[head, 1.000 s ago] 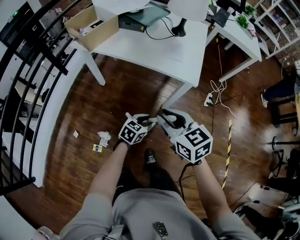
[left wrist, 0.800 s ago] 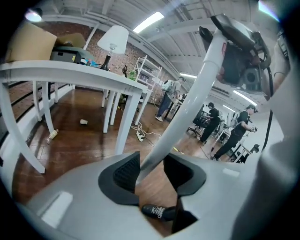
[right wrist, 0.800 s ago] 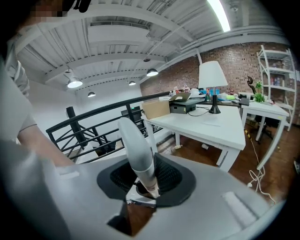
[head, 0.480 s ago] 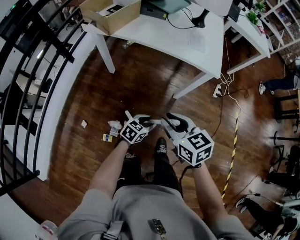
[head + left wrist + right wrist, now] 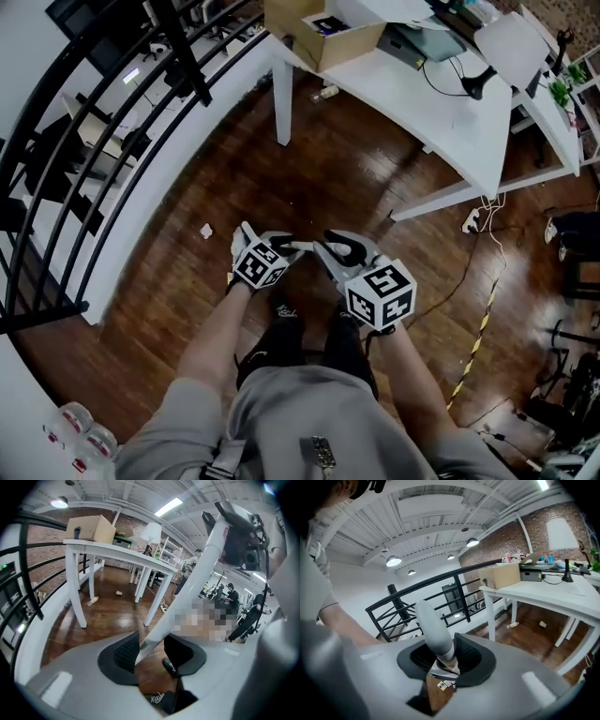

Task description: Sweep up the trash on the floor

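Observation:
My left gripper (image 5: 280, 247) is shut on a long white handle (image 5: 187, 581) that runs up and to the right from between its pads (image 5: 123, 651). The right gripper (image 5: 336, 247) is shut on a thicker grey-white handle (image 5: 432, 626). Both are held close together in front of the person, above the dark wooden floor. A small white scrap (image 5: 206, 231) lies on the floor left of the left gripper. Under the right jaws a small yellow card and a white bit of trash (image 5: 441, 685) show on the floor. The lower ends of both handles are hidden.
A white table (image 5: 422, 103) with a cardboard box (image 5: 323, 28) stands ahead, with a bottle (image 5: 324, 92) lying under it. A black railing (image 5: 103, 141) curves along the left. A power strip with cables (image 5: 473, 221) and striped tape (image 5: 473, 349) lie on the floor at right.
The person has walked toward the railing and the trash; the table has slid up and right in view. The crumpled paper and card now sit under the left gripper. Both grips are unchanged.

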`<state>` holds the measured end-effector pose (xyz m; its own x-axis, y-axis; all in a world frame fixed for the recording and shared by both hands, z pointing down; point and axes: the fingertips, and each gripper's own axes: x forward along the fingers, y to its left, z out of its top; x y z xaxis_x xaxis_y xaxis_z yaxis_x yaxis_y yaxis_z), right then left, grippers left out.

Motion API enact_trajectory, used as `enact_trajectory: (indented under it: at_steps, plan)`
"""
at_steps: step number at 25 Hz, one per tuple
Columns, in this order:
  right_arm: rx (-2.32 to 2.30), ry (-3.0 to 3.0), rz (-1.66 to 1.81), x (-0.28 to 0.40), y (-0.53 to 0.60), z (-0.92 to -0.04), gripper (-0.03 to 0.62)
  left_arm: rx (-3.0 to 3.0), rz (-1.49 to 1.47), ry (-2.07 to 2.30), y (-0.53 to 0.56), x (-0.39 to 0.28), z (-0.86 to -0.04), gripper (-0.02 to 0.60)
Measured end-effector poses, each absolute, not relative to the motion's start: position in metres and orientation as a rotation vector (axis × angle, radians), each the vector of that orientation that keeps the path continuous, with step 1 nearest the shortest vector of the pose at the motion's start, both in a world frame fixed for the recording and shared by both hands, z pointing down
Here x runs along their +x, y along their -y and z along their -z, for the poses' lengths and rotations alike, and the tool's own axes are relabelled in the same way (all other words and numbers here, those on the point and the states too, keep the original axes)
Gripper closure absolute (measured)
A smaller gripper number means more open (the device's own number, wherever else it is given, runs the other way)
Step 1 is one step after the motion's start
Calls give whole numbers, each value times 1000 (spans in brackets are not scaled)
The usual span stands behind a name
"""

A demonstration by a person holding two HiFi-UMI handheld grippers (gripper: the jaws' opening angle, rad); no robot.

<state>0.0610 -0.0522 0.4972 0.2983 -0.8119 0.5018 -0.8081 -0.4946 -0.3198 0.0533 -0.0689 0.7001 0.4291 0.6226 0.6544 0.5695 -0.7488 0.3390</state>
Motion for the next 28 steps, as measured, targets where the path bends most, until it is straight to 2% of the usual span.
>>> enact_trajectory:
  at_steps: [8,15,20,28]
  plan:
    - [-2418,-1888,892,61,164,-462,500,2688,-1094,-785,180,56,-665,417]
    - [-2245,-2304,755,77,282,-432,500,2751,-906,-357,298,86,-636,417]
    - [-2035,-2589,672,103,364,-434,500,2753,-776,-11,388,116,-639,417]
    - [-1683,-2980,638,112,460,-466,500,2629,-633,418,481,127,-672,417]
